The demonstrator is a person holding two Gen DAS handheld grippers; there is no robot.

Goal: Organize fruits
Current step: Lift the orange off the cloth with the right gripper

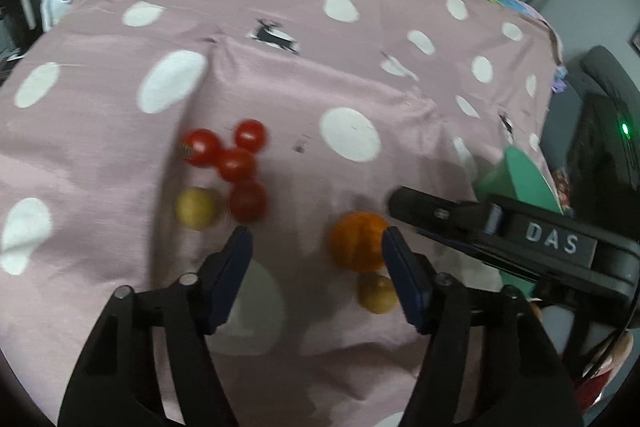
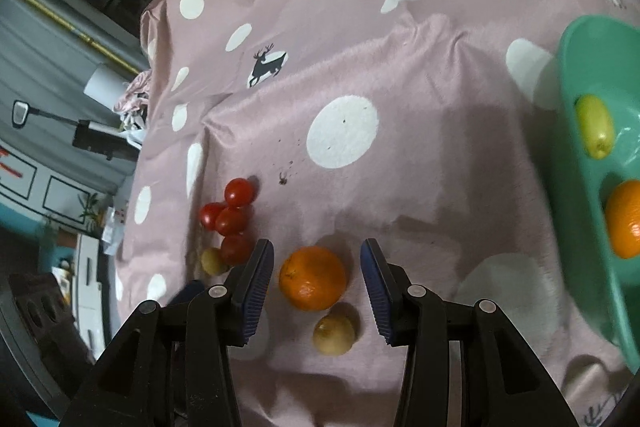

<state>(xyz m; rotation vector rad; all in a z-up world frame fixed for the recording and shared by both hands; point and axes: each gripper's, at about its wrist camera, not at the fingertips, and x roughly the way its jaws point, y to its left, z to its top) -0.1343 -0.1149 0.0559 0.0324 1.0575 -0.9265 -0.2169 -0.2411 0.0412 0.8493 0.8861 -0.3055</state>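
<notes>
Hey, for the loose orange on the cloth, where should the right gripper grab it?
Grip the orange across its widest middle, coming down from above. The right gripper already straddles it, open. Its sides are clear; the small yellow fruit sits just nearer.

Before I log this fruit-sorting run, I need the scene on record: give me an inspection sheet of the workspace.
Surface: pink cloth with white dots and deer prints, wrinkled.
Job's things: four red tomatoes clustered; orange on the cloth; two small yellow-green fruits beside them; green bowl holding another orange and a yellow-green fruit.
Clutter: dark specks on the cloth.
Grippers: left gripper open, empty; right gripper open, straddling the orange, pads apart from it.
Cables: nothing seen.
Surroundings: dim room, furniture, a green indicator light.
</notes>
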